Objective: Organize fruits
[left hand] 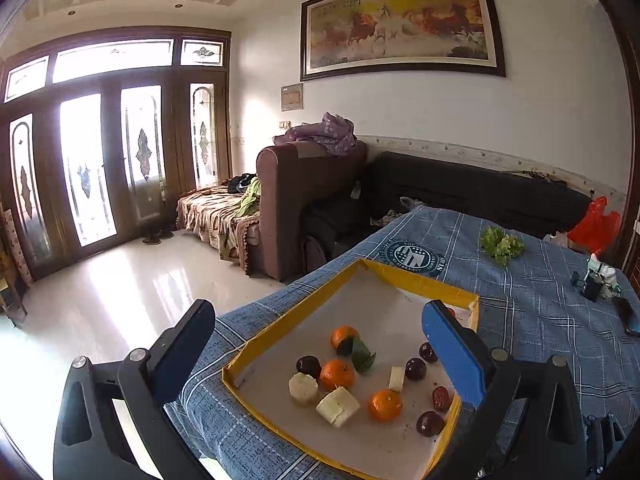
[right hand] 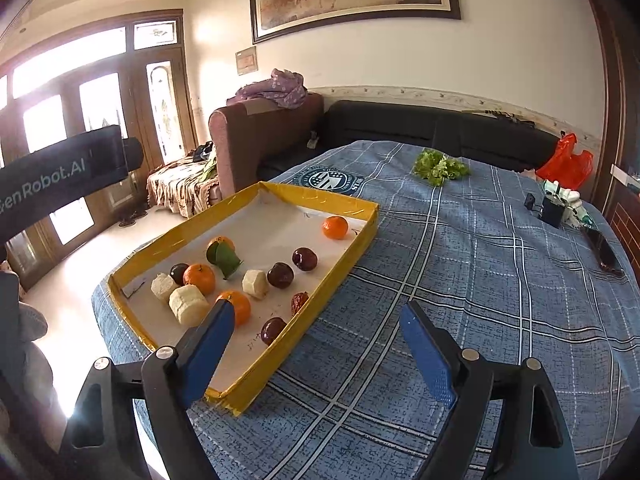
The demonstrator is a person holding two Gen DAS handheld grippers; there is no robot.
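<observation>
Both grippers, left gripper (left hand: 320, 356) and right gripper (right hand: 320, 344), have jaws wide apart, holding nothing. Fruit is loose in the yellow tray (right hand: 316, 300) at the surface's left edge. Tangerines (right hand: 335, 227) are light, soft-skinned and roll: pinch across the middle, gently. Dark plums (right hand: 305, 258) look slick. White chunks (right hand: 188, 305) are likely stiffer.

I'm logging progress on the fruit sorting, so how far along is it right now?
Nothing looks sorted yet: oranges, dark plums and pale cut pieces lie mixed in the yellow tray. Nothing is in hand; the left claw and right claw are both open and empty. Grouping by kind all remains, including the lone orange at the tray's far end.
</observation>
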